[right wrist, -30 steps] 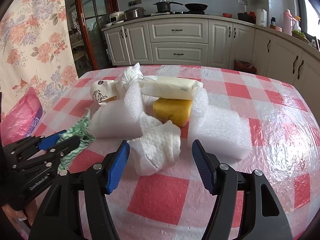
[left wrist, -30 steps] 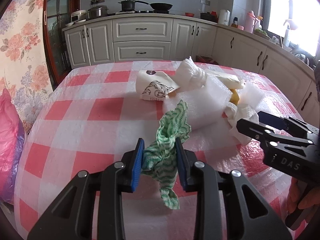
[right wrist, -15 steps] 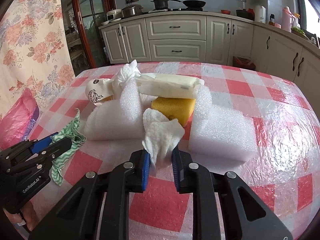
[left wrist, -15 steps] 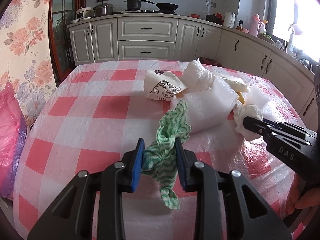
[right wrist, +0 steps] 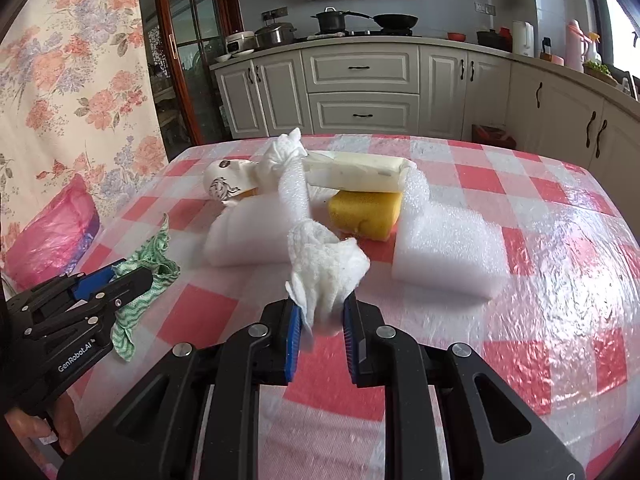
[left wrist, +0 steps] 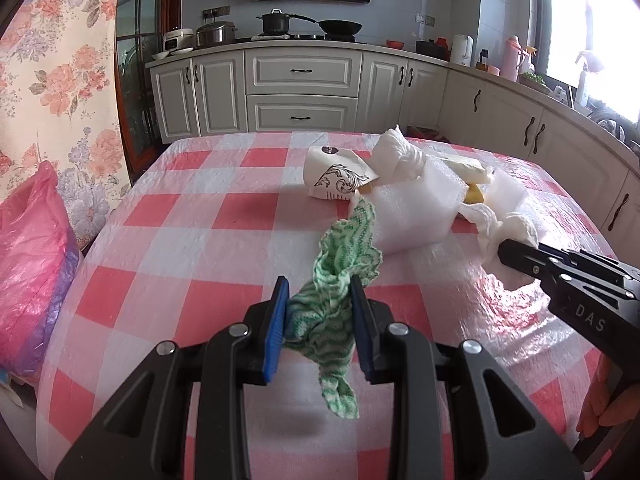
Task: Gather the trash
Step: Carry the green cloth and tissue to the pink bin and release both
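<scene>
Green-and-white wavy-patterned cleaning cloth (left wrist: 334,300) hangs pinched between the blue pads of the left gripper (left wrist: 320,322), its tail dangling free of the red-and-white checked tablecloth (left wrist: 192,248). The right gripper (right wrist: 320,330) has its jaws clamped on a crumpled white paper towel (right wrist: 326,268), nearly as tight as they go, and the towel is raised clear of the cloth just in front of the yellow sponge (right wrist: 366,214).

Taking that sponge as the marker: a long cream wrapped packet (right wrist: 354,172) lies across its top, white foam blocks (right wrist: 444,248) flank it on either side, and beyond its left end sit a knotted white tissue bundle (right wrist: 280,160) and a white paper cup with a black scroll print (right wrist: 222,184) lying on its side. Well off to the left of the sponge, past the table edge, a pink plastic bag (left wrist: 30,260) stands, likely where the trash goes.

So two pieces are in hand but not yet binned. By my reckoning the job is at an early stage: sponge, packet, foam, bundle and cup all remain on the table.
</scene>
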Tool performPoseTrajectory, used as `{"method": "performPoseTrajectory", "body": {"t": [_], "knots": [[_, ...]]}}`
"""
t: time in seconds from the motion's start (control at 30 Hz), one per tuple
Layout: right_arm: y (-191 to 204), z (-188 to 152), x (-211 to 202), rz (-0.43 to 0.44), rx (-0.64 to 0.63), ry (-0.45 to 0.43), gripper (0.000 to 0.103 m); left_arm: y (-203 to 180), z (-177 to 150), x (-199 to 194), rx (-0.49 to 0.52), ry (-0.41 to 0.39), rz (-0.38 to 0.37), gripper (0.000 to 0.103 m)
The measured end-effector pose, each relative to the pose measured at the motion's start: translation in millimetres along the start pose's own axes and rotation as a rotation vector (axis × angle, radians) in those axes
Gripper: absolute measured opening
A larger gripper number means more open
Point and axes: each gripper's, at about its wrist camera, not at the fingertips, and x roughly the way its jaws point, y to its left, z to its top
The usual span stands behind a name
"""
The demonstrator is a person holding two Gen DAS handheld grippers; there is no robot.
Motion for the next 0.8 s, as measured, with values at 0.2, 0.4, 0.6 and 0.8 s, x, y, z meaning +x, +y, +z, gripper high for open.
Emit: {"method": "performPoseTrajectory", "body": {"t": [0.2, 0.4, 0.6, 0.8], "knots": [[11, -9, -20, 0.022, -0.019, -0.016, 0.018, 3, -8, -19, -0.009, -0.022, 0.006, 0.03], [28, -9, -36, 0.043, -0.052, -0.037, 0.018, 10, -11, -42, -0.022, -0.059, 0.01, 0.03], [55, -8, -46, 0.082, -0.093, -0.059, 0.018, 26, -15, -70, -0.044, -0.101, 0.03, 0.03], [89, -5, -51, 0.136, -0.151, -0.061, 0.018, 54, -20, -97, -0.072, -0.136, 0.079, 0.03]]}}
